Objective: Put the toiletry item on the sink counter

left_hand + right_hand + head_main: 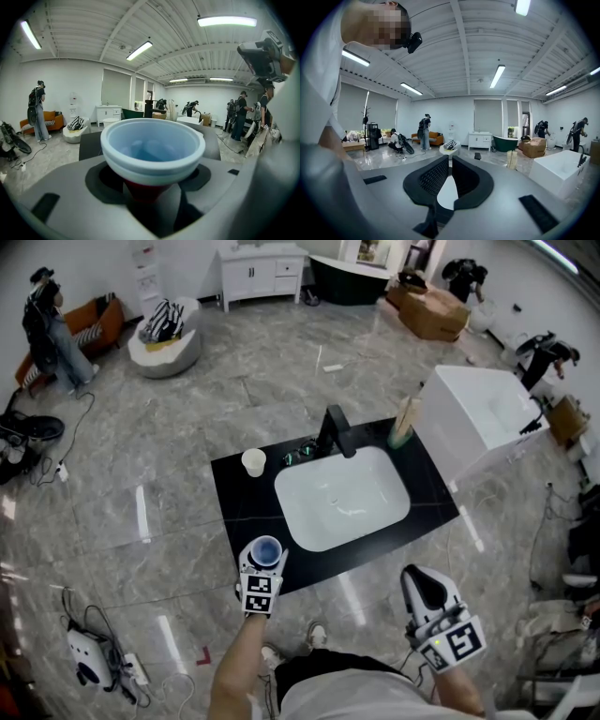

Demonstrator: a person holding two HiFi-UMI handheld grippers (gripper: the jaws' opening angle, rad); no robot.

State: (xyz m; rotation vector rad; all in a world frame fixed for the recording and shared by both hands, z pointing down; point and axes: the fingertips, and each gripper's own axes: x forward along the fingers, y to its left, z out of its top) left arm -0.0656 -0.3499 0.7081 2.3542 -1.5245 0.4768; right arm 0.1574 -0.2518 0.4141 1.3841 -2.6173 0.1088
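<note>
the blue cup (267, 548) had a wide, rounded pale-blue rim, a deeper blue inside, and a dark red lower part that narrowed toward the base. it stood upright with its mouth open to the ceiling. it was held at the near left edge of the black sink counter (240, 504), just left of the white basin (343, 497). whether its base touched the counter could not be told.

counted: one blue cup in the tongs, one small white cup (253, 462) standing on the counter's far left part, and one black faucet (337, 432) behind the single basin. one tall pale container with a green foot (403, 424) stood at the far right corner.

there were two tongs. the left gripper (150, 189) had its jaws set partly apart and pressed on the cup's red lower part, one pad on each side, with the rim standing above them. the right gripper (449, 162) hung off the counter's near right side, well apart from the cup. its black ribbed pads were drawn together to a thin slit, with nothing between them.
</note>
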